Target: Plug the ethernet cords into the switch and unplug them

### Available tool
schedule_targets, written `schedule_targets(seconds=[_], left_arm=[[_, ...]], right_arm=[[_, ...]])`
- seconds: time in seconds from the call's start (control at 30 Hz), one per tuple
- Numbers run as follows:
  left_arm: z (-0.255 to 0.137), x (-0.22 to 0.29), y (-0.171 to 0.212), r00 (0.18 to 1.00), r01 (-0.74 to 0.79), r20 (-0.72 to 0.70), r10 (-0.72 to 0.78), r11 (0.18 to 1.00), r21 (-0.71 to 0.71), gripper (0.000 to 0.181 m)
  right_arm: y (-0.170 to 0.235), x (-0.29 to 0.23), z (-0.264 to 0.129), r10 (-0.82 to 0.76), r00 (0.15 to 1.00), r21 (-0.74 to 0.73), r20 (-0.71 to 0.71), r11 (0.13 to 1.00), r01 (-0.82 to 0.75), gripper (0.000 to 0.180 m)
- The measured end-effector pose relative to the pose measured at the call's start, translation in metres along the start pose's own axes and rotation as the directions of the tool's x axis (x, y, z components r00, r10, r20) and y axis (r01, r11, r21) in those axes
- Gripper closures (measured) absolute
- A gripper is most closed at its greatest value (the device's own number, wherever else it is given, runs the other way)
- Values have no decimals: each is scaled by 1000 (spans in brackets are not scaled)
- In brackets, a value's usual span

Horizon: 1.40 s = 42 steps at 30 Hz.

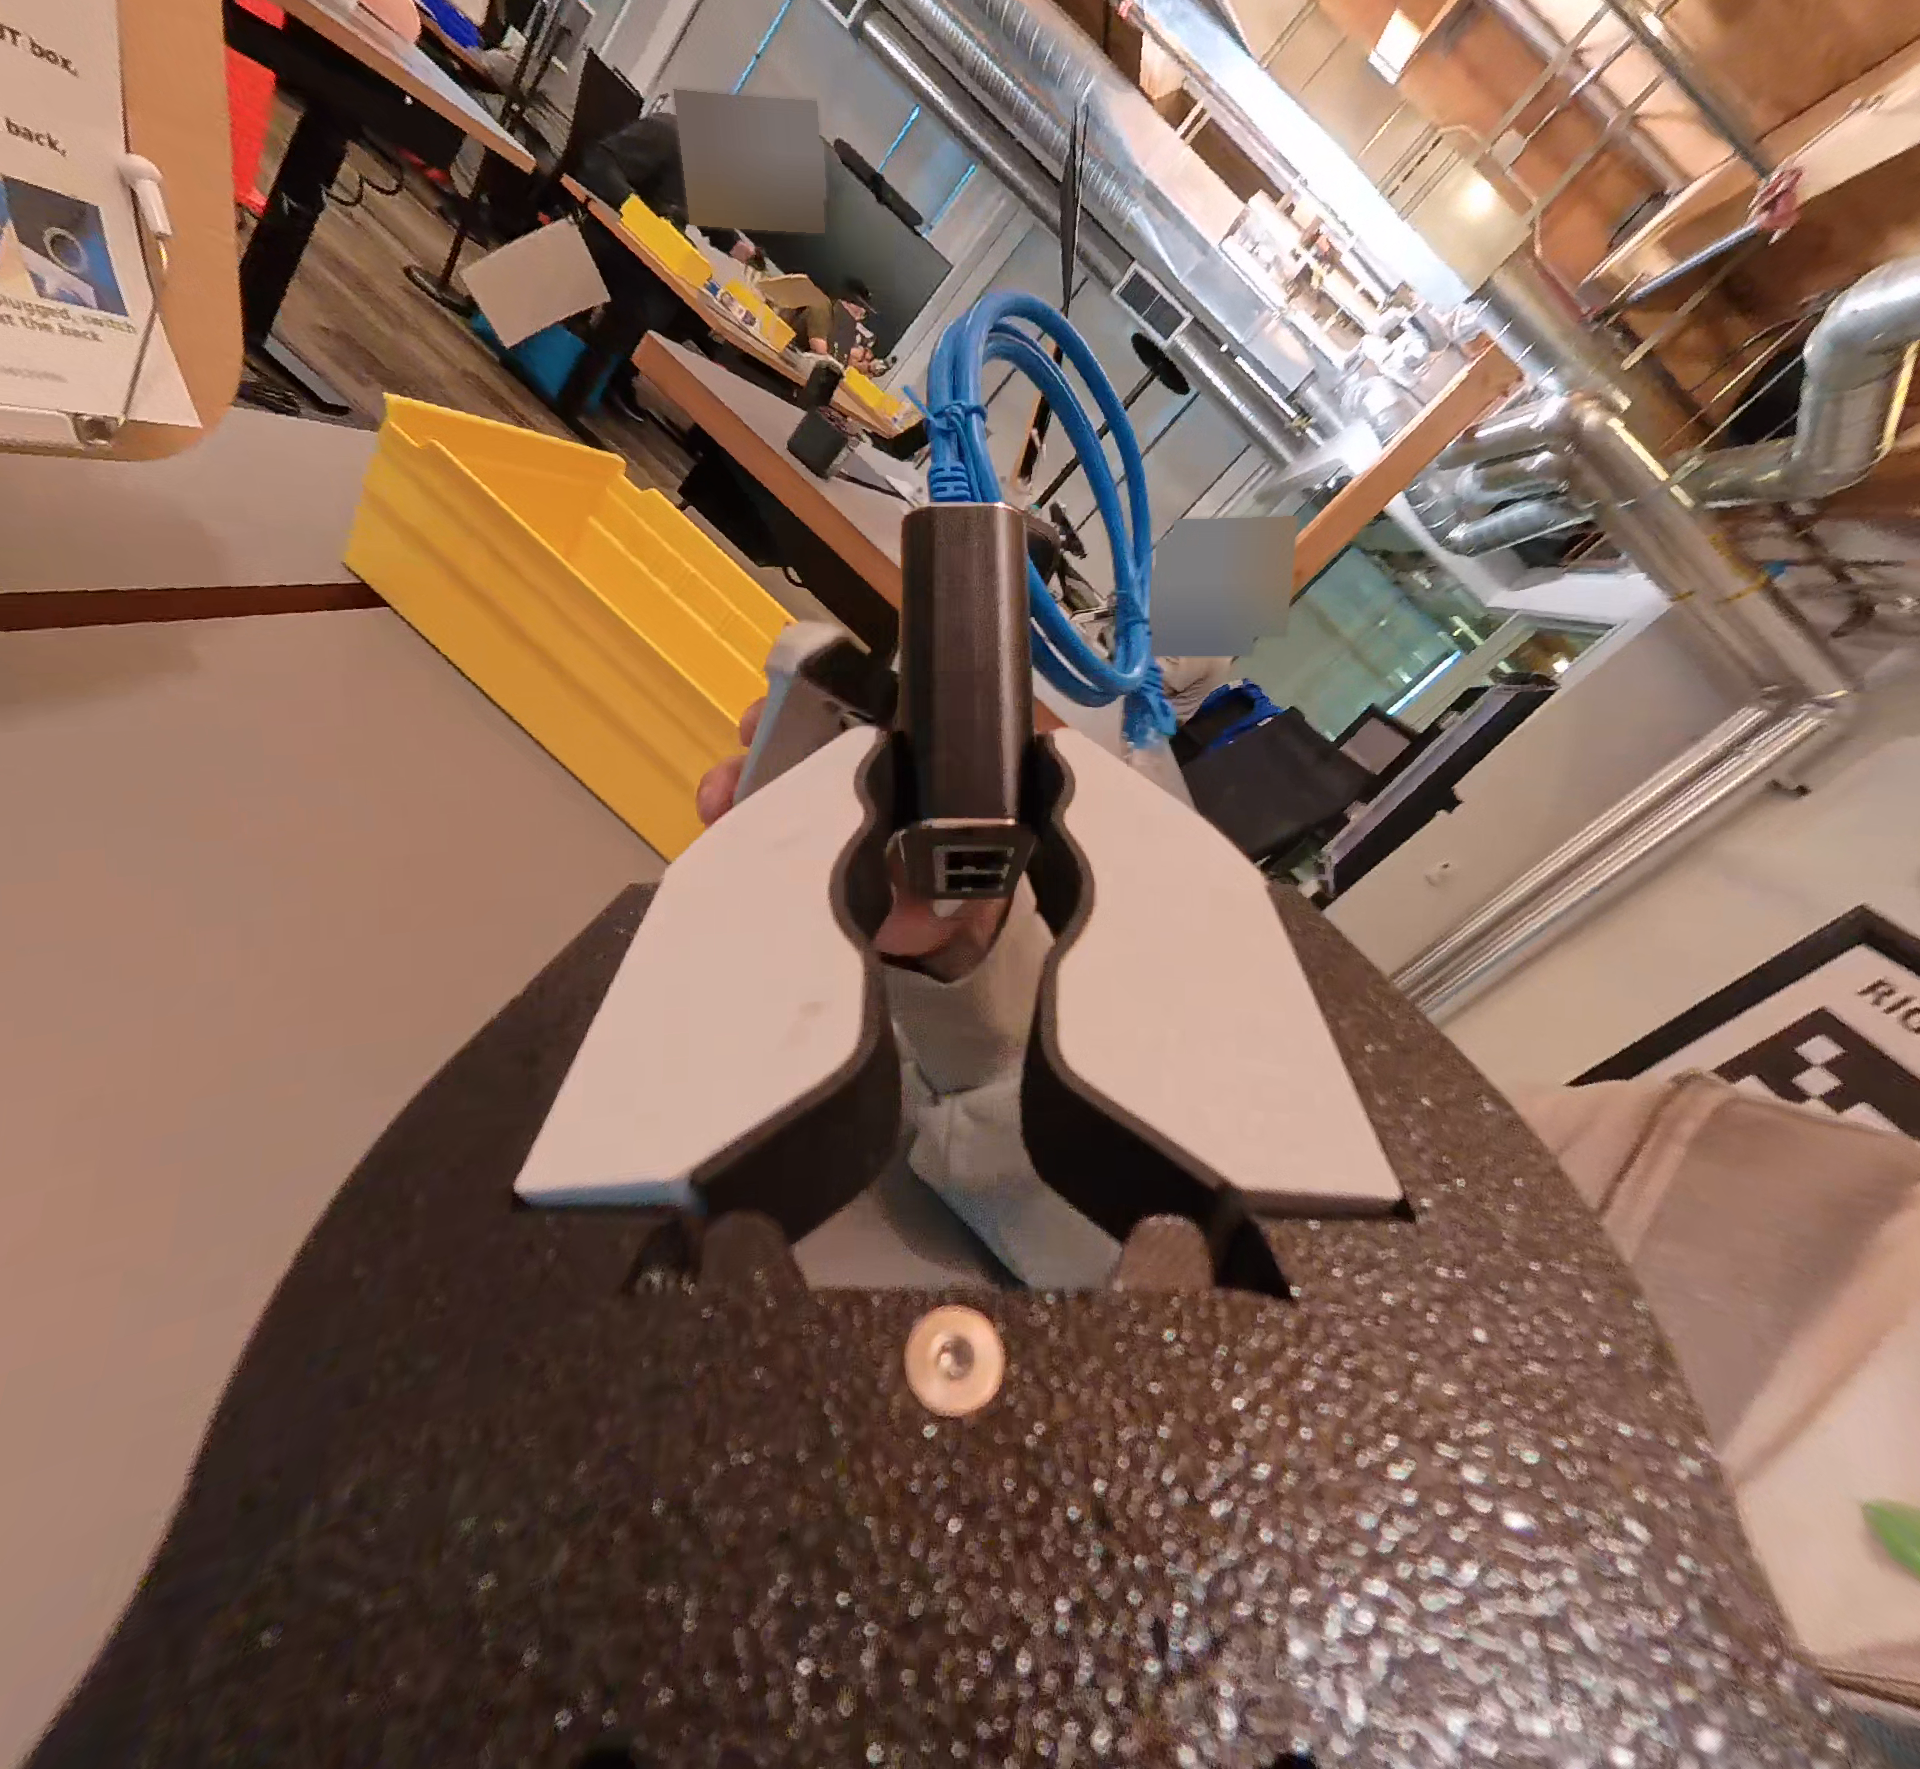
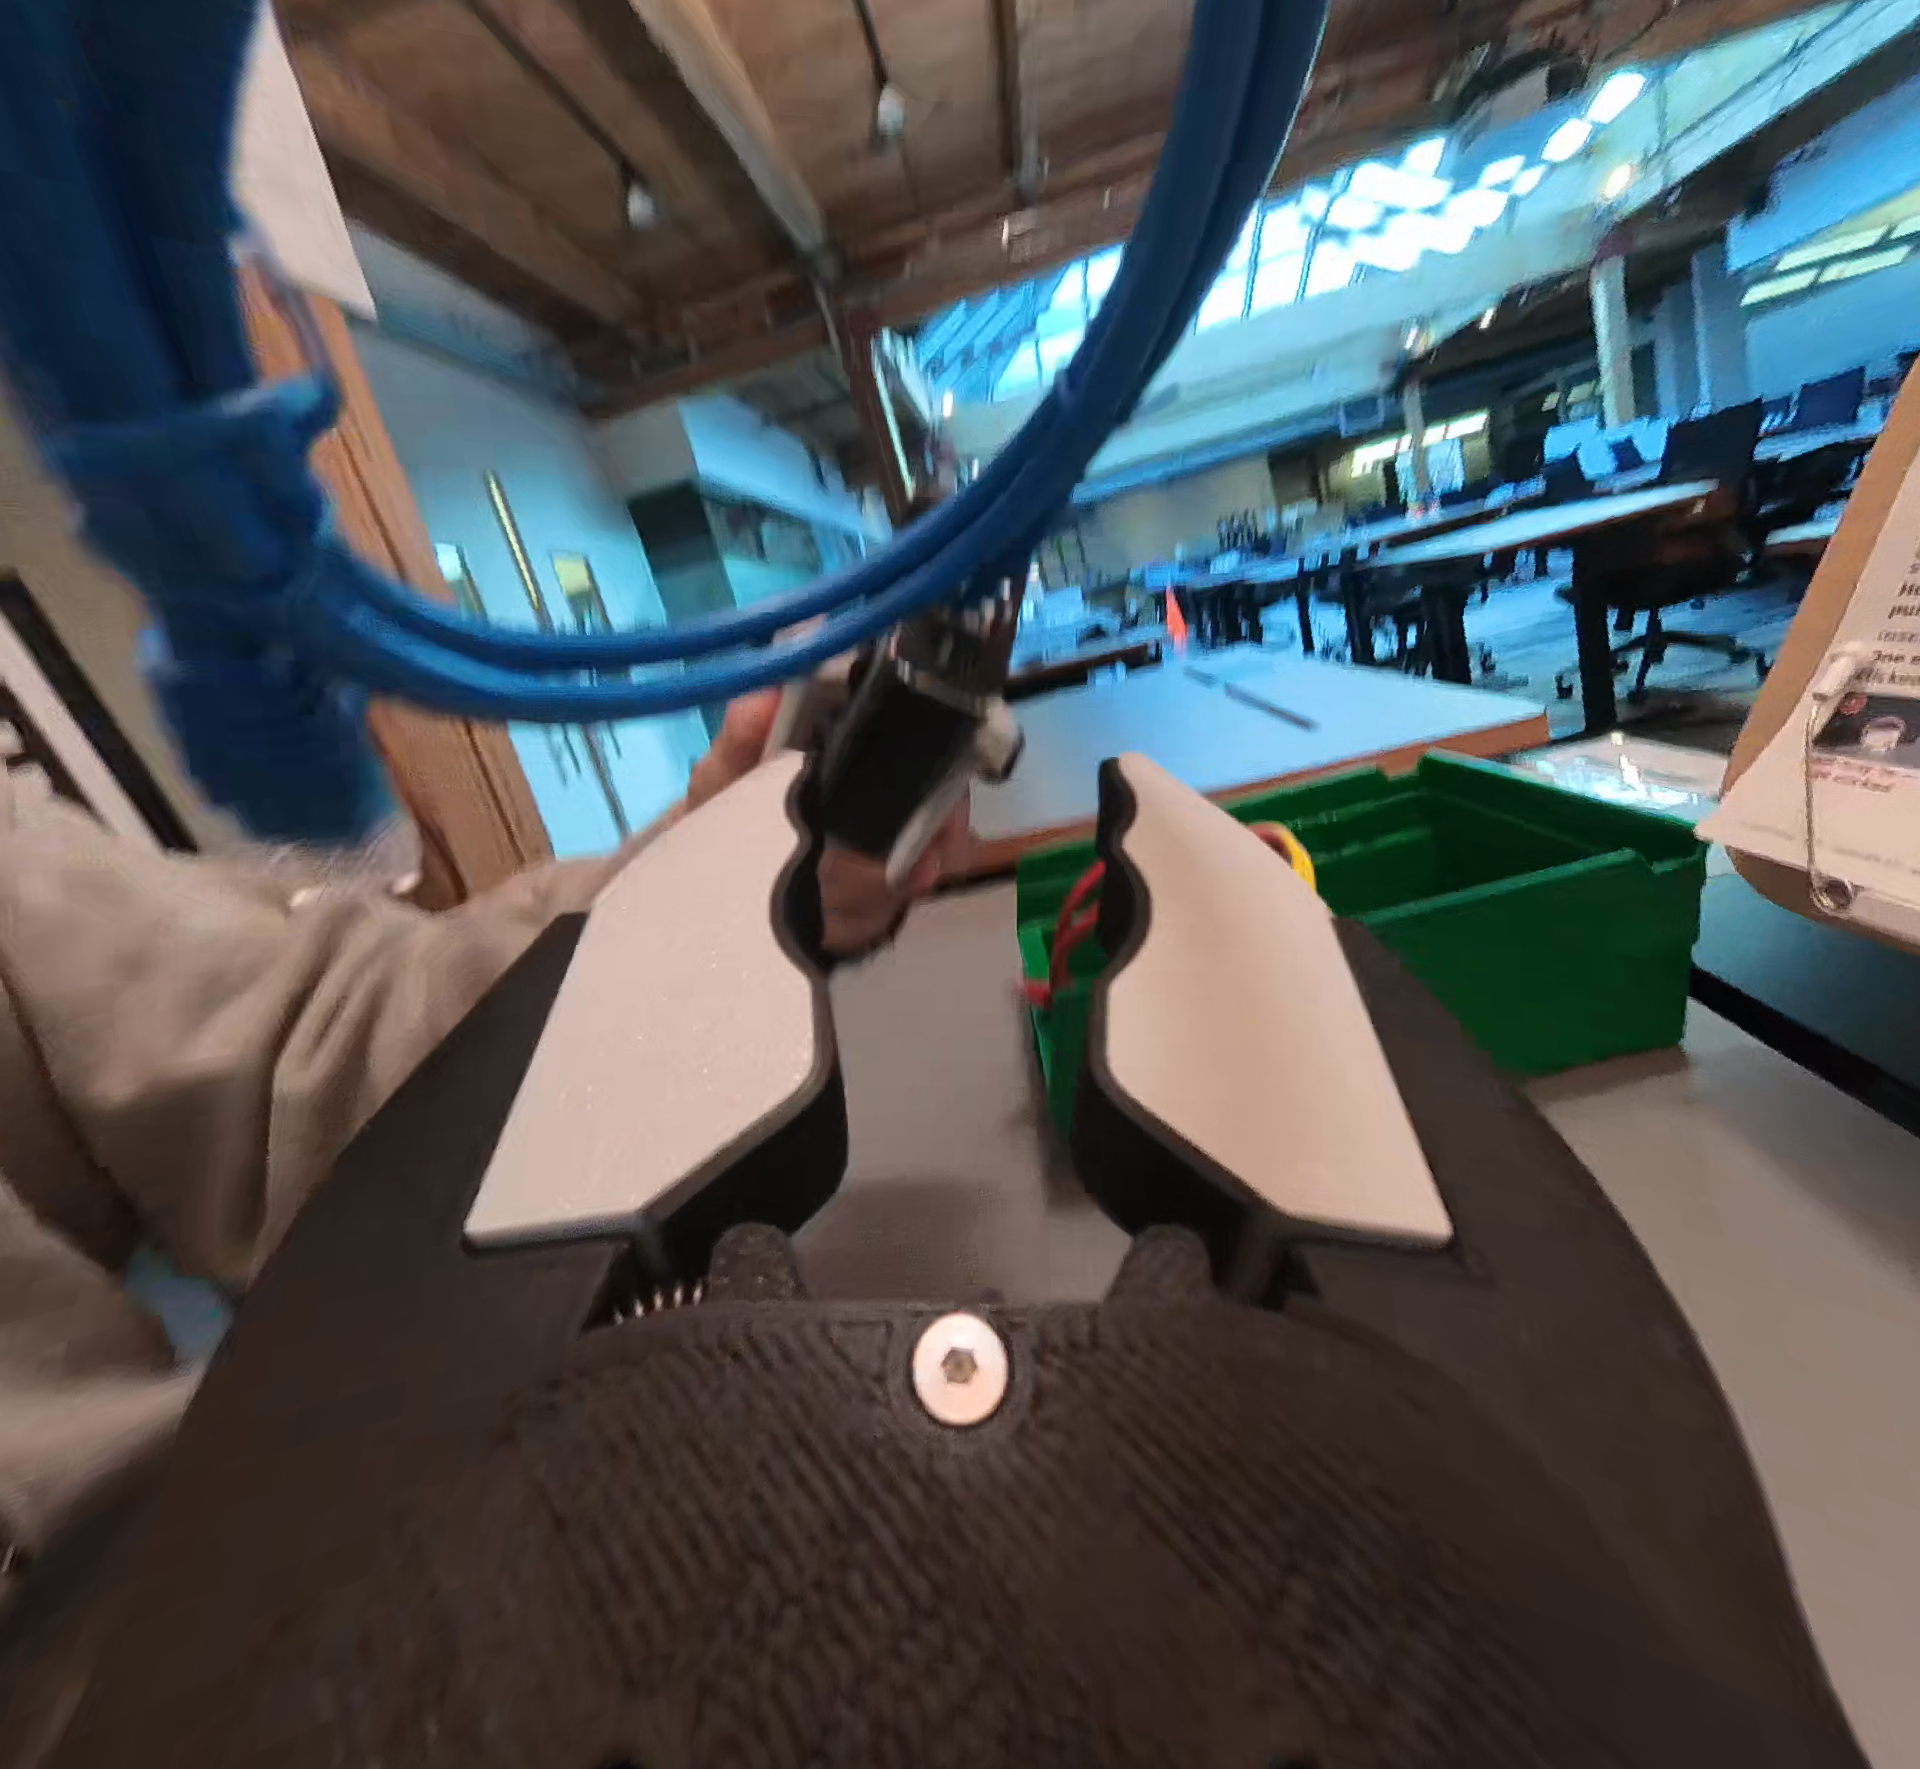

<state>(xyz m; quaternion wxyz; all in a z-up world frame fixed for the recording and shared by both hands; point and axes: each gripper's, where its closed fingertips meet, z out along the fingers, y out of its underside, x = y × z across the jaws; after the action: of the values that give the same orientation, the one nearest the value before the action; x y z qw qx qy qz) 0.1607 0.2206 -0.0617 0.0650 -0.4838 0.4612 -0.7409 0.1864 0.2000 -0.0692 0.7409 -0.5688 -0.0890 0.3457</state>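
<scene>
My right tongs [image 2: 961,836] stand apart with nothing between them. Beyond their left tip I see a dark switch [image 2: 914,763], blurred and tilted, beside a hand [image 2: 743,763]. A coiled blue ethernet cord [image 2: 1039,472] loops overhead. A green bin [image 2: 1507,940] sits on the grey worktop [image 2: 1714,1252], just beyond the right tip.

pale grey table [image 1: 208,888], yellow bin [image 1: 561,597] on it, green bin [image 2: 1455,930] on it

Workshop hall: wood-beam ceiling [image 2: 727,109], silver ducts [image 1: 1039,57], long tables [image 2: 1558,524], tall windows [image 2: 1351,213]
</scene>
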Motion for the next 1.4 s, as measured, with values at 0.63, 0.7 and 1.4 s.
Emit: schedule_targets(seconds=[0.63, 0.7, 1.4], left_arm=[[-2, -13, 85, 970, 168, -55, -236, 819, -549, 157], [5, -16, 90, 969, 175, -41, -243, 797, -578, 157], [3, -18, 75, 956, 186, -72, -283, 780, -597, 157]], right_arm=[[-29, -44, -110, -748, 657, -500, 89, 538, 679, 114], [-8, -44, -94, -750, 634, -544, 187, 458, 703, 117], [64, -30, -44, -464, 847, -539, 258, 658, 525, 156]])
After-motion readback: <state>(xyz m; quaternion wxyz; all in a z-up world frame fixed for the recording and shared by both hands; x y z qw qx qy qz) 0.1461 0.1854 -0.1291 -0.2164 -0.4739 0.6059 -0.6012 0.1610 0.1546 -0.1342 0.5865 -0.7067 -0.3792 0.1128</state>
